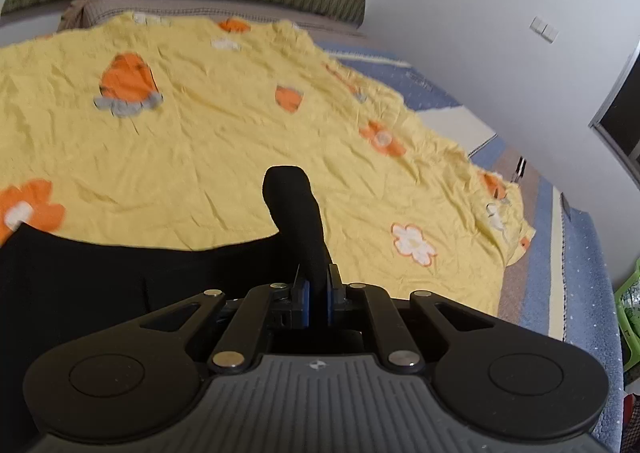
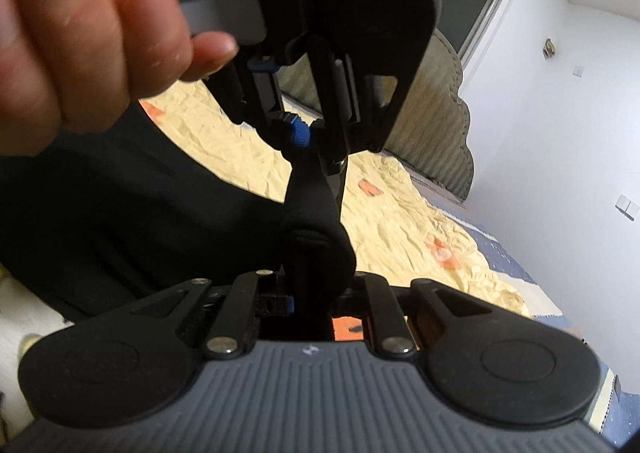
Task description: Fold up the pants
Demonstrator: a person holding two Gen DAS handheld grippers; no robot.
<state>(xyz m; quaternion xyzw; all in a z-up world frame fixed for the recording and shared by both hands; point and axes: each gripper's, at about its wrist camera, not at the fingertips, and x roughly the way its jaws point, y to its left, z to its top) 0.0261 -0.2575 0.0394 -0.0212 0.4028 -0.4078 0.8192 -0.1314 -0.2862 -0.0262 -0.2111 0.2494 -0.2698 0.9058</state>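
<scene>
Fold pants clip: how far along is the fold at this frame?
Done: both grippers have pinched the black pants. In hand: the left gripper and right gripper hold fabric corners above the yellow floral sheet. Left: no finished fold shows; laying down and remaining folds.

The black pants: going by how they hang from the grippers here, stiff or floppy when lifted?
Probably floppy: the black pants drape in a sagging curve from the left gripper, over the yellow sheet. Likely thin and light, since the pinched corner bunches between the pads. The right gripper also clamps a soft bunched fold, so unheld parts would likely droop.
</scene>
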